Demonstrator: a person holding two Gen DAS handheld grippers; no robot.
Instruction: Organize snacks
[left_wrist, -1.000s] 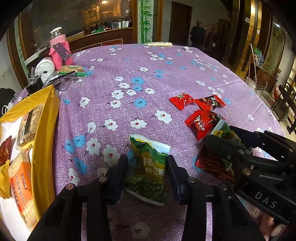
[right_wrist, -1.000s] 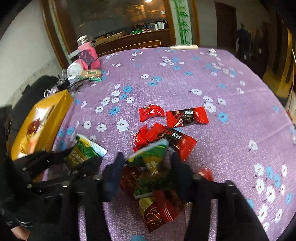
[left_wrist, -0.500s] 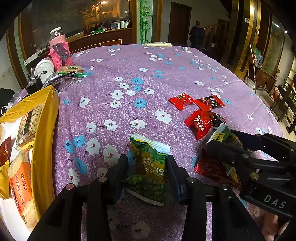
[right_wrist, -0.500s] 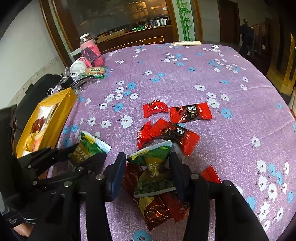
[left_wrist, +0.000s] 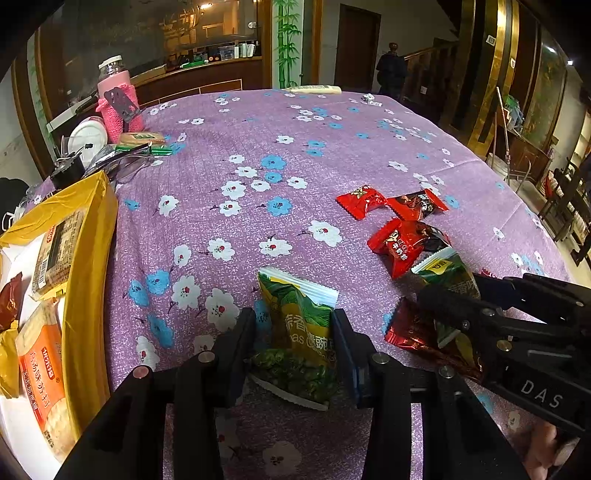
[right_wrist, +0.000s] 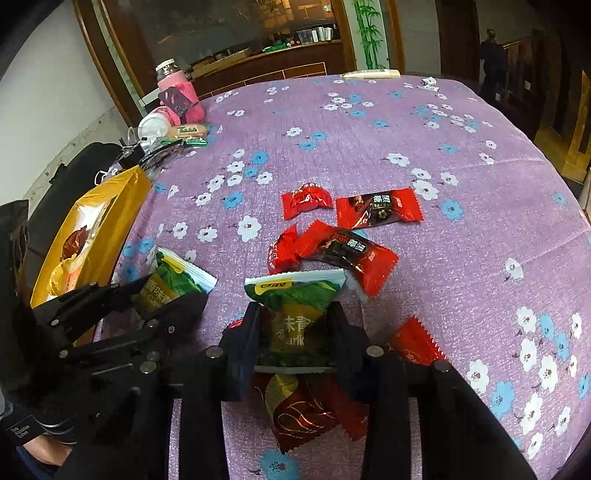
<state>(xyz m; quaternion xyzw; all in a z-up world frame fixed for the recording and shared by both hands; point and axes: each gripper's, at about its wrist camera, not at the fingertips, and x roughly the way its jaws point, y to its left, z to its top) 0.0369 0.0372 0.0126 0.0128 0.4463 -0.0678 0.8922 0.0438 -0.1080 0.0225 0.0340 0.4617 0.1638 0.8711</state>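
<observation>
Left wrist view: left tongs (left_wrist: 295, 332) clenching one green packet (left_wrist: 301, 332) | right tongs (right_wrist: 295, 332) closing on second green packet (right_wrist: 295, 317) | red candies (right_wrist: 347, 251) lying ahead, awaiting sorting | yellow tray (left_wrist: 88, 280) leftward, partly filled

Counter (left_wrist: 332, 147) covered with purple cloth, white and blue flower print. Behind it, long dark wooden bar (left_wrist: 207, 75) with bottles and cups on top, big glass pane (left_wrist: 155, 33) above, warm ceiling lamps reflected there. Painted green bamboo (left_wrist: 287, 40) on white pillar. Dark wooden door (left_wrist: 356, 44) beside pillar; person in dark clothes (left_wrist: 390, 70) stands near staircase railing. Right side: gold and dark wall panels (left_wrist: 495, 74), wooden chairs (left_wrist: 569, 206). Left wall pale, plain (right_wrist: 48, 92). Room rather dim.
</observation>
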